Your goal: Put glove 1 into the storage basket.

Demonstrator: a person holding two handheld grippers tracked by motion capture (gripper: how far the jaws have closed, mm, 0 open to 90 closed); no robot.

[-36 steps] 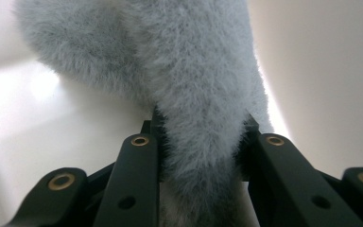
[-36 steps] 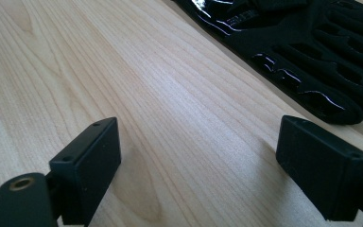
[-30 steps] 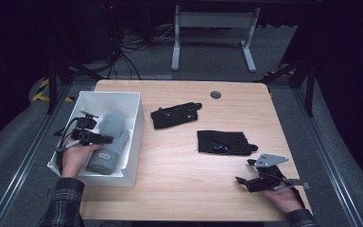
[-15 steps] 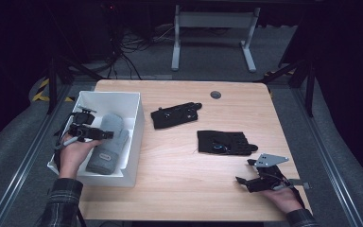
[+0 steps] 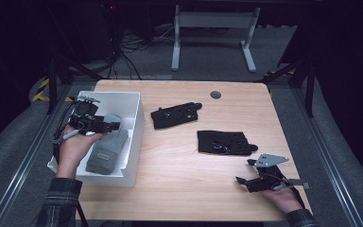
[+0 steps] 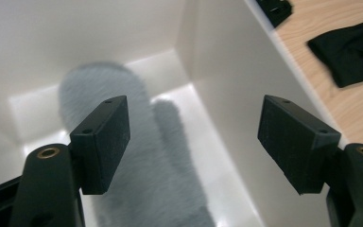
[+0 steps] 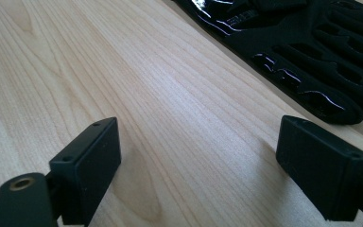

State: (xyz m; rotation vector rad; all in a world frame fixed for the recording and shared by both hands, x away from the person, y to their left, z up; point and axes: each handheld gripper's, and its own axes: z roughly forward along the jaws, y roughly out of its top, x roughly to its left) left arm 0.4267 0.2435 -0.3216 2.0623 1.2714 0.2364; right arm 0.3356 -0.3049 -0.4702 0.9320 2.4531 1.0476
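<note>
Grey glove (image 5: pixel 108 150) now lying flat on the floor of the white bin (image 5: pixel 137 124) at the tabletop's left edge, released. Left gripper (image 5: pixel 111 126) lifted clear above it, higher than 1 second ago, jaws just opened and standing apart with nothing between the pads; seen from its own camera, glove (image 6: pixel 142 156) well below. So 1 glove looks sorted, drop done. 2 black gloves left on the wood: 1 (image 5: pixel 176 115) near the middle, just beside the bin's right wall, another (image 5: pixel 225 142) toward the right. Right gripper (image 5: pixel 246 172) resting near the front right corner, unmoved, jaws wide and empty, near that second glove (image 7: pixel 312 47). Likely next: a black glove.
</note>
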